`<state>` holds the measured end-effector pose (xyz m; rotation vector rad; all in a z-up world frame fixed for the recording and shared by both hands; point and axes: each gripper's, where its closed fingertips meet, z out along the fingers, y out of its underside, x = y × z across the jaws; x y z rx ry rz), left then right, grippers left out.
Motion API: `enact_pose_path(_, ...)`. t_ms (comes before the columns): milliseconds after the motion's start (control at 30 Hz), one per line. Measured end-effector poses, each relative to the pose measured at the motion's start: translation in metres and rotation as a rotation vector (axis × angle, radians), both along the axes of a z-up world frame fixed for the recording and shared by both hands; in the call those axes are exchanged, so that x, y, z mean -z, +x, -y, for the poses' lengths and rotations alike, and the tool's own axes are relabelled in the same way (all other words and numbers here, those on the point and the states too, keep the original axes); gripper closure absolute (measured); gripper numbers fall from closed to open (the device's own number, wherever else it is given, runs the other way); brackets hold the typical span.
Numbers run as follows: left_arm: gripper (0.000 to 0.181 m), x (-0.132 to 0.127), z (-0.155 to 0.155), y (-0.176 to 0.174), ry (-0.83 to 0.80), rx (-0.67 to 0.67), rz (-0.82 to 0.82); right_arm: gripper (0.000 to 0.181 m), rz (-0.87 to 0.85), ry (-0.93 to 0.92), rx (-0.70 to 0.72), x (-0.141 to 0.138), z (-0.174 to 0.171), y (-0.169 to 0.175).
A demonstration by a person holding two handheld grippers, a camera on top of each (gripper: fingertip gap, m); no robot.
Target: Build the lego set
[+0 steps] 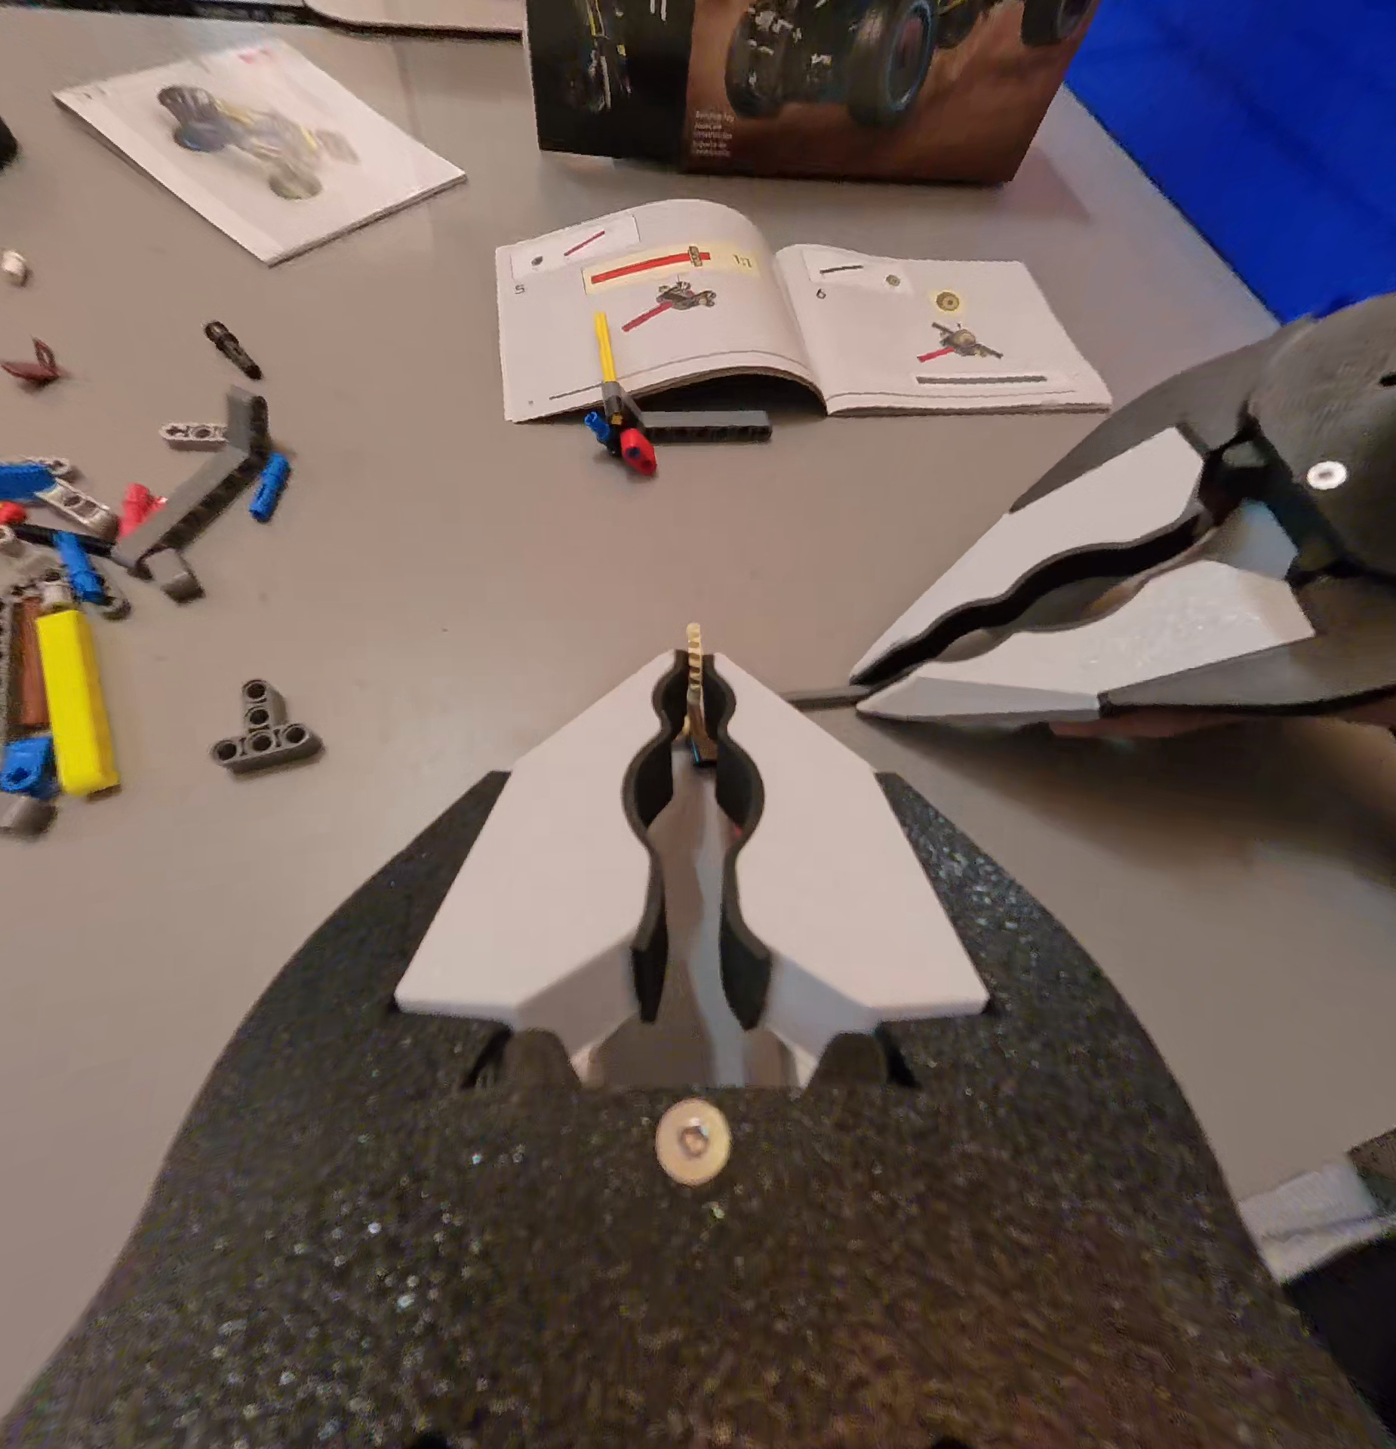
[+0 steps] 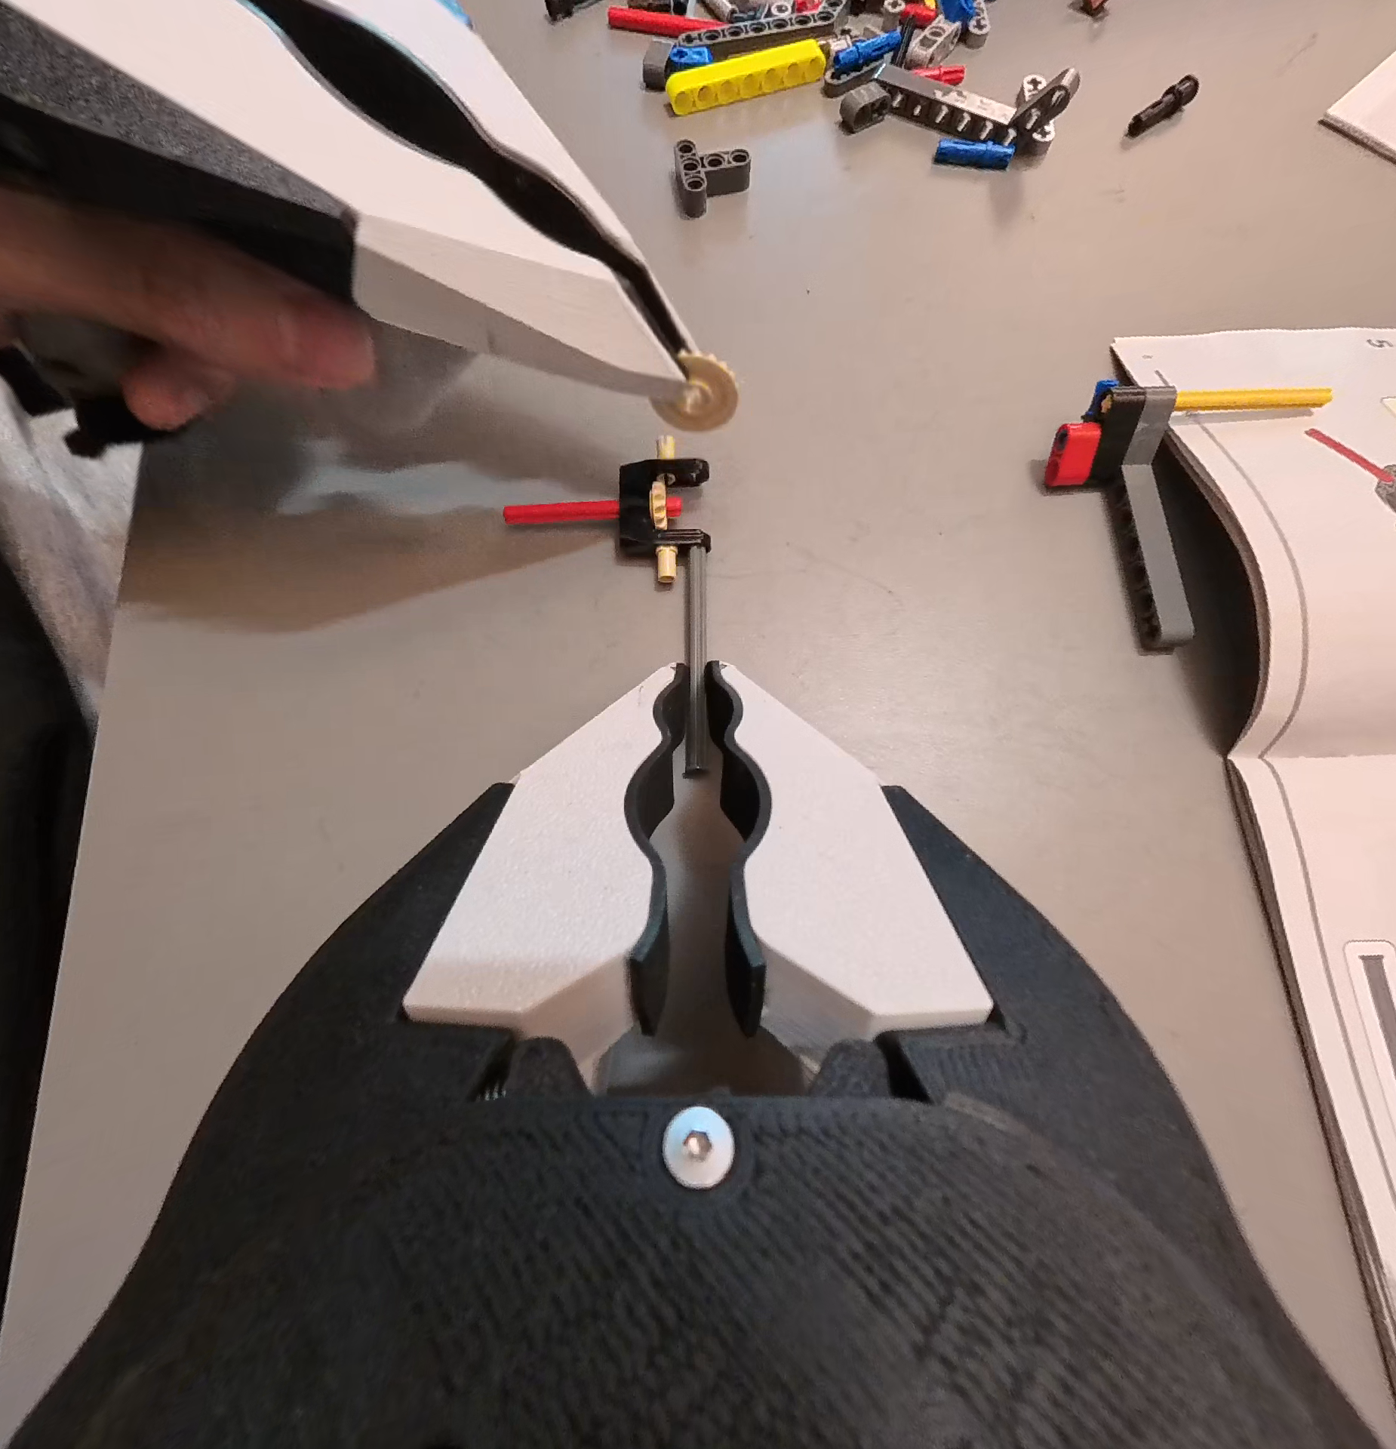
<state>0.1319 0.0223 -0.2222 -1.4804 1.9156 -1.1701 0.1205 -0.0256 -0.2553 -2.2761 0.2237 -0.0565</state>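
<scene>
Between the right gripper's (image 2: 696,674) narrowed fingers sits a dark axle (image 2: 696,651) that joins a small black frame assembly (image 2: 662,510) with a red axle on the grey table (image 2: 875,470). Only the right wrist view shows that assembly; the tan gear (image 2: 707,401) pinched by the left gripper (image 1: 695,666) appears edge-on in the left wrist view.
</scene>
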Motion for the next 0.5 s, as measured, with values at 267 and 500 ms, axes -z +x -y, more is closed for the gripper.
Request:
enact_pose_path(267,0.181,0.013,-0.023,-0.022,0.104,-0.003,-0.052,0.179,-0.003,0.001,-0.002,0.000,0.000,-0.001)
enact_pose_path(500,0.181,0.023,-0.014,-0.016,-0.034,0.017,-0.119,0.179,0.003,0.000,-0.014,0.000,-0.001,-0.002)
